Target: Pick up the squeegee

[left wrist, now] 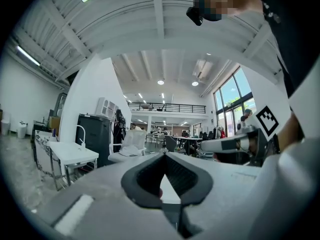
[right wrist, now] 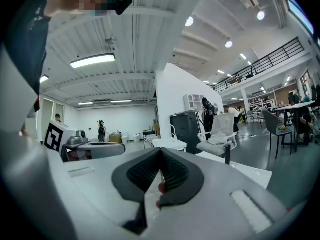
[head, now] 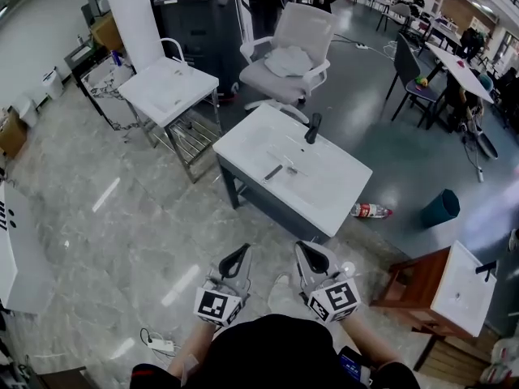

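Note:
A small dark flat bar, seemingly the squeegee (head: 273, 172), lies on the white basin table (head: 324, 193) ahead of me, near a black tap (head: 313, 128). My left gripper (head: 241, 254) and right gripper (head: 303, 250) are held side by side low in the head view, well short of the table. Both are shut, tips meeting, with nothing between them. In the left gripper view the left gripper (left wrist: 164, 154) points level at the table top, with the right gripper (left wrist: 235, 144) beside it. The right gripper (right wrist: 161, 152) in its own view shows the same, the tap (right wrist: 227, 154) beyond it.
A second white basin table (head: 166, 87) and a grey office chair (head: 288, 55) stand farther back. A plastic bottle (head: 371, 211) and a teal bin (head: 440, 207) are on the floor to the right, and a wooden stand with a basin (head: 454, 290) is nearer right. A power strip (head: 160, 344) lies at lower left.

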The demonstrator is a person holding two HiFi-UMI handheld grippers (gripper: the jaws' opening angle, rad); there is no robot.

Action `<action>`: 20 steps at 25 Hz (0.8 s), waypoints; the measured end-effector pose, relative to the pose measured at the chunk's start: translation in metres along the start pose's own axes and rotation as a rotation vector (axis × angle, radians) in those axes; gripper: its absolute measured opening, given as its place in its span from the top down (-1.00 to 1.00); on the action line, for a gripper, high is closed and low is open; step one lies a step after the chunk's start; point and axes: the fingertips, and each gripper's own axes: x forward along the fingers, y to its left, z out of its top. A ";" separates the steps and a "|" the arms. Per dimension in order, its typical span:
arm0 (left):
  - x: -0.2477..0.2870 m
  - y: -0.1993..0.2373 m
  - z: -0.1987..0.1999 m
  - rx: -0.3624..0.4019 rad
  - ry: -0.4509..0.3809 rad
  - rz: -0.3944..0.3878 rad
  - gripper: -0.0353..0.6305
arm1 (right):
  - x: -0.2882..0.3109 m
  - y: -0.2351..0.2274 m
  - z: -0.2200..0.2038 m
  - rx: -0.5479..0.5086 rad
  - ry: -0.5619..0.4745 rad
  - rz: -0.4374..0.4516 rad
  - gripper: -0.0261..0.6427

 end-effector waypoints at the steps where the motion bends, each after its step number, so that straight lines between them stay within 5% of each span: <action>1: 0.008 0.003 0.001 -0.012 -0.002 0.002 0.89 | 0.007 -0.007 0.001 0.002 0.003 0.006 0.92; 6: 0.050 0.024 0.002 -0.088 -0.017 0.042 0.89 | 0.041 -0.042 0.005 -0.004 0.023 0.050 0.92; 20: 0.147 0.055 -0.001 -0.044 0.009 0.110 0.89 | 0.111 -0.115 0.018 -0.050 0.012 0.132 0.91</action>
